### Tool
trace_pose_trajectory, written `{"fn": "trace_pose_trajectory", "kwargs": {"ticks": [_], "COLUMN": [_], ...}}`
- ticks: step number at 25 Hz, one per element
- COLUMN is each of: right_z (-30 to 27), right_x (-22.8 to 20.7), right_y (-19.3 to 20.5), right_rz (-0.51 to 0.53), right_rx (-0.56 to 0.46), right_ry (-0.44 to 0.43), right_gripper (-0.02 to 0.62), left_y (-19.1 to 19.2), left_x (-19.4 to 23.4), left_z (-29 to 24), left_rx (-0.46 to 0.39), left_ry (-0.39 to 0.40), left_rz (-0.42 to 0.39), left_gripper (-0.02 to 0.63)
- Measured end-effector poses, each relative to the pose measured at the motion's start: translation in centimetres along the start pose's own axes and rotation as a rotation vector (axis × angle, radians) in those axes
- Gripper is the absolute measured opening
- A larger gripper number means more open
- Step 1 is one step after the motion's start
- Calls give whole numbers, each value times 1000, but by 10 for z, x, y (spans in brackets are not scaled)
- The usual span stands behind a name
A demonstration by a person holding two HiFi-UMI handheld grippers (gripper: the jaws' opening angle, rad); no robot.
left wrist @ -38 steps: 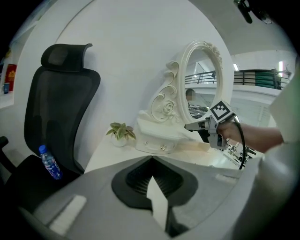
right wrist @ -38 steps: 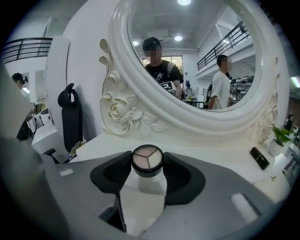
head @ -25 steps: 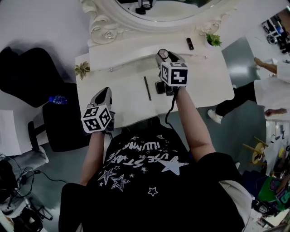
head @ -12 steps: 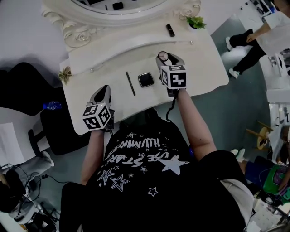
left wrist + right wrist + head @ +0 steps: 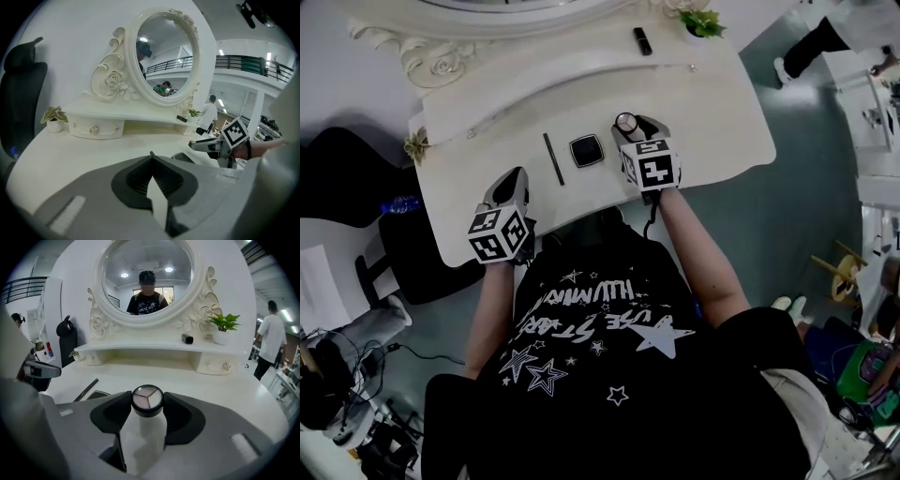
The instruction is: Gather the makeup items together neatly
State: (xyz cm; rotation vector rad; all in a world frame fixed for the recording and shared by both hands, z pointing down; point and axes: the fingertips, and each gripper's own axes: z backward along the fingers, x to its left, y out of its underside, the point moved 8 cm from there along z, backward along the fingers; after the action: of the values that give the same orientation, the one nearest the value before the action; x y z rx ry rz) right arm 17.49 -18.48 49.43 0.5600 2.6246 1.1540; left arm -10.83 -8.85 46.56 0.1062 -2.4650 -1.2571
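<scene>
- Landmark for every place below: square black compact [image 5: 586,150], flat on the white table [image 5: 722,131], about mid-width, nearer the front edge than the mirror [image 5: 145,273].
- Right gripper [image 5: 630,126]: just right of the compact, jaws part-way apart and clamped on a round three-shade palette [image 5: 147,398], one pad on each side of its black rim. Resting on the table or held just above it: not clear.
- Left gripper [image 5: 151,157]: jaws closed tip to tip, nothing between them; well to the near left of the compact, over the table's front edge.
- Black pencil [image 5: 553,157]: just left of the compact, not touching, lying front to back with a slight slant.
- Dark tube [image 5: 642,40]: on the raised shelf [image 5: 581,80], beyond and right of the compact, well apart.
- Potted plant [image 5: 703,21]: farther right of the compact than the tube, at the shelf end. Small plant [image 5: 416,145]: far left of the compact, at the table's left edge.
- Open room: wide bare tabletop right of the compact, past the right gripper, out to the curved right edge; bare strip on the compact's far side up to the shelf; smaller bare patch left of the pencil.
- Front edge close on the compact's near side; little margin there.
</scene>
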Motion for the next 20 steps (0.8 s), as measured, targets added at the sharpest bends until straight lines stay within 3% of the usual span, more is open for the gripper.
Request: {"fn": "trace_pose_trajectory", "kwargs": {"ticks": [20], "right_z": [-4], "right_x": [8], "right_y": [32], "right_rz": [35], "right_rx": [104], "right_ry": [-64], "right_gripper": [249], "left_y": [19], "left_x": [-15], "left_z": [-18], "left_rx": [24], "left_ry": [7], "left_rz": [29], "left_gripper": [1]}}
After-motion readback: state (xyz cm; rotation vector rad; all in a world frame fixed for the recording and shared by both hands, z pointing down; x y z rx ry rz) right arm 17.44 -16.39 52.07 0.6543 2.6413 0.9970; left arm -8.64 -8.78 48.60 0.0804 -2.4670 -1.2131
